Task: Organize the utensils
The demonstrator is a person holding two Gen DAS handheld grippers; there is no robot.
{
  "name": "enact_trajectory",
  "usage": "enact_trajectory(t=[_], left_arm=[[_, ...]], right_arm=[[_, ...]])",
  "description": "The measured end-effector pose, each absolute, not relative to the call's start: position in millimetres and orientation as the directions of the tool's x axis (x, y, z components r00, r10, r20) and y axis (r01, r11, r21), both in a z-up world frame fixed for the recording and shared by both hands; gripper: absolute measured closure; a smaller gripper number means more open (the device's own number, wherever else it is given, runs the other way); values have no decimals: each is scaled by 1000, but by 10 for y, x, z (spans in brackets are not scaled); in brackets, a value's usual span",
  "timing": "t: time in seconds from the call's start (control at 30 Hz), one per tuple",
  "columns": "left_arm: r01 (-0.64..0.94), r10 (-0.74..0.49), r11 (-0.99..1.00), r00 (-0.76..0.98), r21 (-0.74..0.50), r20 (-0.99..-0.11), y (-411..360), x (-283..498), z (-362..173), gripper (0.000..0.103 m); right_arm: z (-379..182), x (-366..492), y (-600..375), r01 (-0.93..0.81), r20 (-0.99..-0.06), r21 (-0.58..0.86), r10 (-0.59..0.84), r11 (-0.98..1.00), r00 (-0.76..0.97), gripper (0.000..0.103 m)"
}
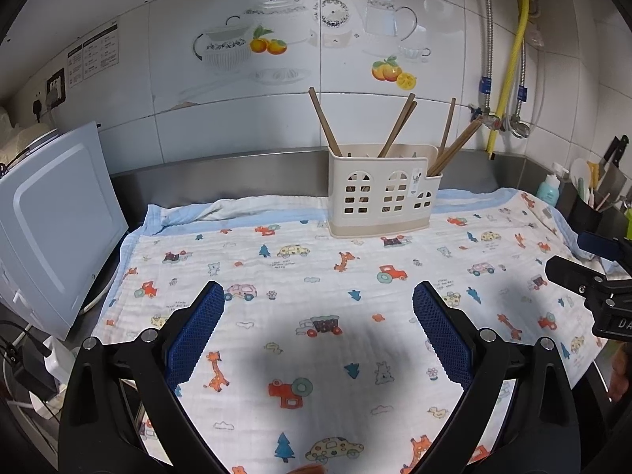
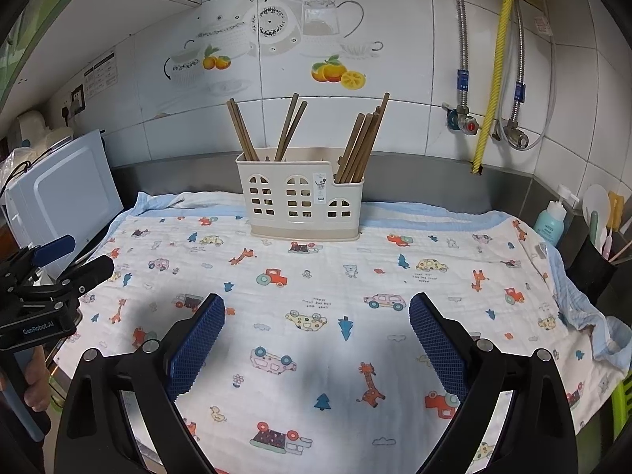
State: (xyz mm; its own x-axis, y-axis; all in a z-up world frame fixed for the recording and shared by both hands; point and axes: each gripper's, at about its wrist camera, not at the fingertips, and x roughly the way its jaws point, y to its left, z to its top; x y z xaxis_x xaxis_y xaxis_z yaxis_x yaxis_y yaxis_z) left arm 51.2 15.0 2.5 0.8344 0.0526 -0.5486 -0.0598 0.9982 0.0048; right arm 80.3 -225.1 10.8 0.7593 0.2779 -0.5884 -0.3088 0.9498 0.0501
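Note:
A cream plastic utensil holder (image 1: 381,193) with window cut-outs stands at the back of the patterned cloth (image 1: 316,276); it also shows in the right wrist view (image 2: 300,201). Several brown chopsticks (image 1: 395,124) stand in its compartments, a bundle of them in the low right section (image 2: 359,146). My left gripper (image 1: 318,331) is open and empty, well in front of the holder. My right gripper (image 2: 316,339) is open and empty, also in front of it. Each gripper shows at the edge of the other's view.
A white microwave (image 1: 55,229) stands at the left of the cloth. A teal bottle (image 2: 551,221) and a black caddy with tools (image 2: 592,260) stand at the right. Pipes and valves (image 2: 482,118) run down the tiled wall.

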Motion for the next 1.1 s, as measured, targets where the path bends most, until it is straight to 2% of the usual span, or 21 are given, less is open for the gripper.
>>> enact_trajectory(t=[1.1], left_arm=[[-61, 51, 998, 831, 0, -554, 135, 530, -2, 8]], right_arm=[[93, 819, -2205, -319, -593, 54, 287, 946, 752, 12]])
